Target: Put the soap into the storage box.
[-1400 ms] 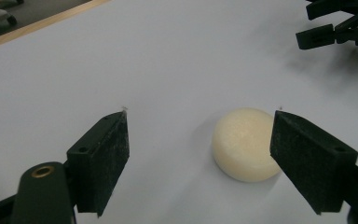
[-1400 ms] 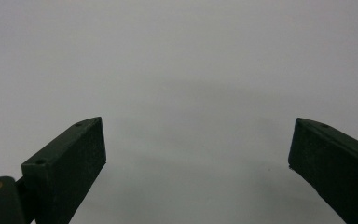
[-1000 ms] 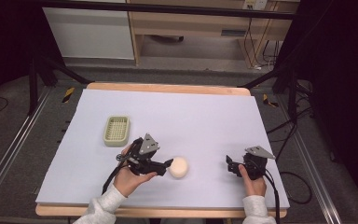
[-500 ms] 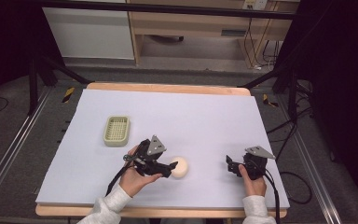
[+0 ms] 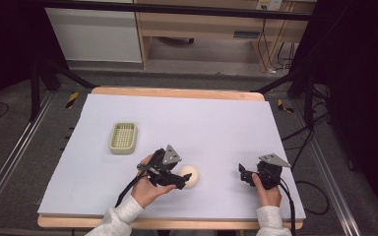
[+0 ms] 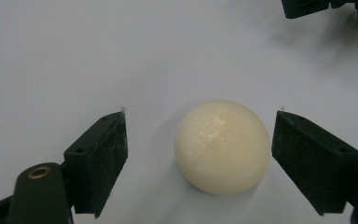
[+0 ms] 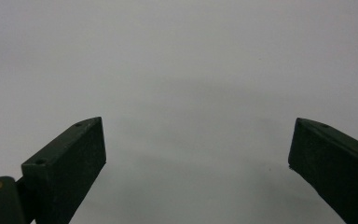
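Having been advanced to 3 o'clock, the wide-open left tongs (image 6: 200,140) now straddle the ball (image 6: 222,145), ungripped; closing is judged next.

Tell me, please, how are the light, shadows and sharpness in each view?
High view: even light on the table, dark surroundings, everything small but fairly sharp. Left gripper view: the ball is sharp with a soft shadow at its base; the fingers are slightly soft. Right gripper view: dim and grey, with faint blurred shadows on the sheet between the fingers.
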`<state>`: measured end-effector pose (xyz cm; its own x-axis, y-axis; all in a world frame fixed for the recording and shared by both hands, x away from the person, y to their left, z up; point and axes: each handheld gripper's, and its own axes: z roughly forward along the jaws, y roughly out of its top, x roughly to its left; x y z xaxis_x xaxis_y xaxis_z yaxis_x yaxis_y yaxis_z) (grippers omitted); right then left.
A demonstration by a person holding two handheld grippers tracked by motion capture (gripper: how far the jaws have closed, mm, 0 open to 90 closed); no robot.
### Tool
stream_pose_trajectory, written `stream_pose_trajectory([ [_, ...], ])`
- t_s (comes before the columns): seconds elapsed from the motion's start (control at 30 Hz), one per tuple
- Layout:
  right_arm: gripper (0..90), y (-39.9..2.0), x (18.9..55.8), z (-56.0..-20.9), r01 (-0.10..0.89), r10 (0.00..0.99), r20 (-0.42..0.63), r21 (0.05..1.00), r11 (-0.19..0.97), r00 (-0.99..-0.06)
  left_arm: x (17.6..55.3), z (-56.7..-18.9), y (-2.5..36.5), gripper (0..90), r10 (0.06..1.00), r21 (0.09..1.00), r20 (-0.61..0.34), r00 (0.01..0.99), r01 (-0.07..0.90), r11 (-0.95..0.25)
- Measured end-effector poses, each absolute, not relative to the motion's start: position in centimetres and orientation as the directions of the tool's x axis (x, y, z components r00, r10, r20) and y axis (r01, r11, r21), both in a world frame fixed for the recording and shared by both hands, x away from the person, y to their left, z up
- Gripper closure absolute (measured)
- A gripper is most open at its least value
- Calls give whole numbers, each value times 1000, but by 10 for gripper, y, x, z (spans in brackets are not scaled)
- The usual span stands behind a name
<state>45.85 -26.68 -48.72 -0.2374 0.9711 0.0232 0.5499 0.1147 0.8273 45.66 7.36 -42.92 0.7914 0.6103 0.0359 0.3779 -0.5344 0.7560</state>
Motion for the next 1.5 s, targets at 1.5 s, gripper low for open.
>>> stream_pose_trajectory([
  [1.5,43,-267,459,-487,551,971,23,826,115,-237,462,-450,50,155,577,691,29,816,401,-601],
])
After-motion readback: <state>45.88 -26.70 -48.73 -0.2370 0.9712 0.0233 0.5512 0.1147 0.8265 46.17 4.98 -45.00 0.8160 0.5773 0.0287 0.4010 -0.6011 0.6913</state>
